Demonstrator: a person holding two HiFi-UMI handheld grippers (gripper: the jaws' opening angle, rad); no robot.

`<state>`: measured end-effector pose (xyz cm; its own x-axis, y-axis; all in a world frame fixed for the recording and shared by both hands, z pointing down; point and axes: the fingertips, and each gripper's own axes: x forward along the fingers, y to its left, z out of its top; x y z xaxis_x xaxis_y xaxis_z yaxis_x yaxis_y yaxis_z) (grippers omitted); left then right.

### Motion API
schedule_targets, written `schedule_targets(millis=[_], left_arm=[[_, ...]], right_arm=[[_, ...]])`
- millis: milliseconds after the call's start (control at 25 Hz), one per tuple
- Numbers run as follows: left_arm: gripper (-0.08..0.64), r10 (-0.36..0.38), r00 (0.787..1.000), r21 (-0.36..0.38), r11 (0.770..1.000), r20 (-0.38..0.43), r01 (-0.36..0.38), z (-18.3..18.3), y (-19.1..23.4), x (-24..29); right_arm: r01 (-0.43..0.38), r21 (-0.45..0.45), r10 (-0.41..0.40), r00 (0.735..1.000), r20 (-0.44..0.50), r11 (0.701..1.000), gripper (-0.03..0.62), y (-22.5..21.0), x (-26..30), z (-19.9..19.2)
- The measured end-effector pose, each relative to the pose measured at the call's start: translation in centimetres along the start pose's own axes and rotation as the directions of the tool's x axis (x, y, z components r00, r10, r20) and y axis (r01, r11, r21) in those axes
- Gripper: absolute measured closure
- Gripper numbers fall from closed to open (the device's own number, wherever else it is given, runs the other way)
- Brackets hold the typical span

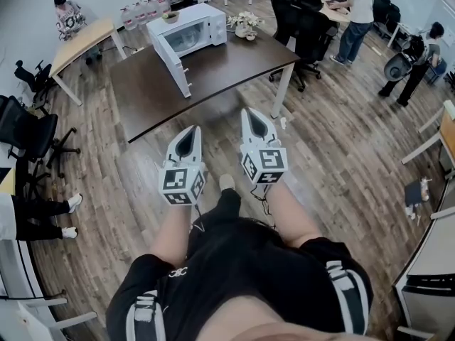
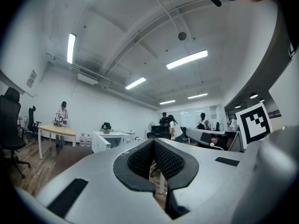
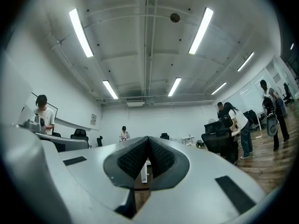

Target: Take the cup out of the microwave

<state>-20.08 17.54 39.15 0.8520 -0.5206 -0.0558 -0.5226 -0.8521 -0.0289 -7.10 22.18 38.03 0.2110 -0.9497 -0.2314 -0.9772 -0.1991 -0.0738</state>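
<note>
A white microwave (image 1: 192, 30) stands at the far end of a dark brown table (image 1: 227, 66), its door (image 1: 173, 64) swung open toward me. I cannot make out a cup inside it. Both grippers hang over the wooden floor, short of the table's near edge and pointing at it. My left gripper (image 1: 194, 129) is shut and holds nothing. My right gripper (image 1: 247, 112) is beside it, also shut and empty. In the left gripper view the closed gripper tips (image 2: 153, 142) aim past the microwave (image 2: 110, 139). In the right gripper view the gripper tips (image 3: 148, 138) meet as well.
A small potted plant (image 1: 170, 17) sits on the microwave, and flowers (image 1: 245, 24) stand on the table beside it. Black office chairs (image 1: 307, 30) are behind the table, another (image 1: 28, 130) at left. People stand at the right (image 1: 355, 16), and one sits at a wooden desk (image 1: 78, 45).
</note>
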Motion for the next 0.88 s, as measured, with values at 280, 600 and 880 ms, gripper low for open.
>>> schedule_targets(millis=[280, 600, 880], left_arm=[[0.561, -0.002, 1.000, 0.004, 1.000, 0.007, 0.002, -2.5, 2.5, 7.9], [0.561, -0.004, 1.000, 0.008, 1.000, -0.004, 0.004, -2.6, 8.5, 21.8], [0.561, -0.017, 1.000, 0.007, 1.000, -0.001, 0.017, -2.0, 14.9, 37.0]], right_arm=[[0.012, -0.016, -0.012, 1.000, 0.015, 1.000, 0.592, -5.3, 6.8, -2.9], [-0.019, -0.035, 0.019, 1.000, -0.015, 0.999, 0.592, -10.0, 20.1, -5.9], [-0.026, -0.032, 0.025, 0.999, -0.024, 0.999, 0.592, -15.8, 35.0, -8.0]])
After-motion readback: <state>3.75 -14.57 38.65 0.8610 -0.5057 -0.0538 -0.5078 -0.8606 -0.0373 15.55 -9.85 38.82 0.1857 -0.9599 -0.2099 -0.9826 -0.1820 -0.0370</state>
